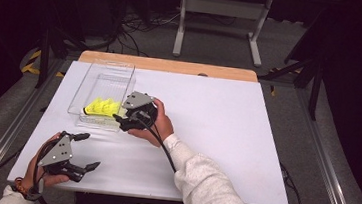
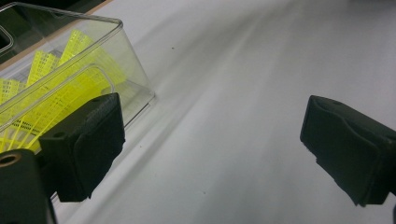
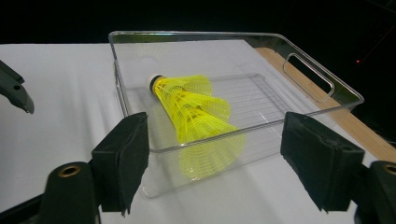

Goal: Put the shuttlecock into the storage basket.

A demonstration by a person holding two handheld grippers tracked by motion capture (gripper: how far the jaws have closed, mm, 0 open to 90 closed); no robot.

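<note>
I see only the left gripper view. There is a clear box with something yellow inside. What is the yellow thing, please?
Observer: Shuttlecocks, nested together, lying on their side in the clear box; the right gripper view shows a white cork tip.
Operator: Where is the right gripper?
Observer: The right gripper is at the near end of the box, fingers open and empty.
Operator: Does the box have a handle?
Observer: Yes, a cut-out slot in its far end wall.

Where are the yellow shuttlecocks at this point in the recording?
The yellow shuttlecocks lie nested together inside the clear plastic bin on the table's left side in the high view, at the bin's near end, just in front of the open right gripper.
</note>
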